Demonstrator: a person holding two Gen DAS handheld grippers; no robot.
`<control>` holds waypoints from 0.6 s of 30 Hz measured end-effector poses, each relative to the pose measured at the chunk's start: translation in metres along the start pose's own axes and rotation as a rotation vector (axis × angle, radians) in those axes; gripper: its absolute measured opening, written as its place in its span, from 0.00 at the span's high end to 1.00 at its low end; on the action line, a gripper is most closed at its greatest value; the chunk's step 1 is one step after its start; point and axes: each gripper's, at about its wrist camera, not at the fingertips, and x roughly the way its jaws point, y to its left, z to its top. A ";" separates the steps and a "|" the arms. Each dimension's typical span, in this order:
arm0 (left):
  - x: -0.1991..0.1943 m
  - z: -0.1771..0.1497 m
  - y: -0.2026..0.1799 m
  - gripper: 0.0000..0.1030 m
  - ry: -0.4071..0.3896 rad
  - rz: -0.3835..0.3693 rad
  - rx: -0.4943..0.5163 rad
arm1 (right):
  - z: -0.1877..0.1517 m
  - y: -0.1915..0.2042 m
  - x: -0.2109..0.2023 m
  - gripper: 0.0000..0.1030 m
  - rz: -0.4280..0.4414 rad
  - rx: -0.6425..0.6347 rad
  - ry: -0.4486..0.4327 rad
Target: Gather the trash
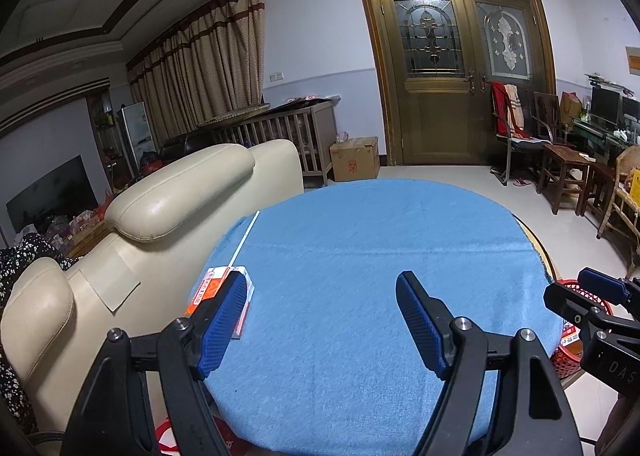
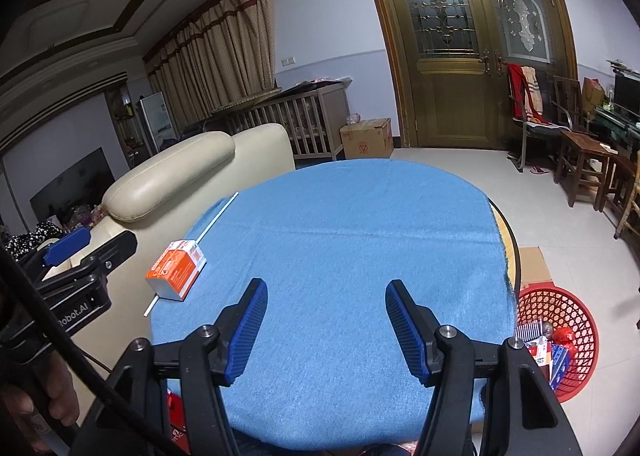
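An orange and white carton (image 2: 176,270) lies on its side near the left edge of the round table under a blue cloth (image 2: 352,248). A thin white stick (image 2: 218,215) lies under it, pointing to the far left. In the left wrist view the carton (image 1: 214,288) sits just beyond my left finger. My left gripper (image 1: 322,318) is open and empty over the cloth; it also shows in the right wrist view (image 2: 80,256). My right gripper (image 2: 326,324) is open and empty above the table's near part. A red mesh basket (image 2: 560,336) with several wrappers stands on the floor at the right.
A cream leather sofa (image 1: 160,215) stands close against the table's left side. A flat cardboard sheet (image 2: 534,264) lies on the floor by the basket. Wooden chairs and stools (image 2: 584,163) stand at the right, a cardboard box (image 2: 366,137) by the doors.
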 end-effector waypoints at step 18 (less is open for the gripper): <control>0.011 -0.006 0.003 0.25 0.028 0.007 -0.008 | 0.001 0.005 0.011 0.37 -0.010 -0.019 0.014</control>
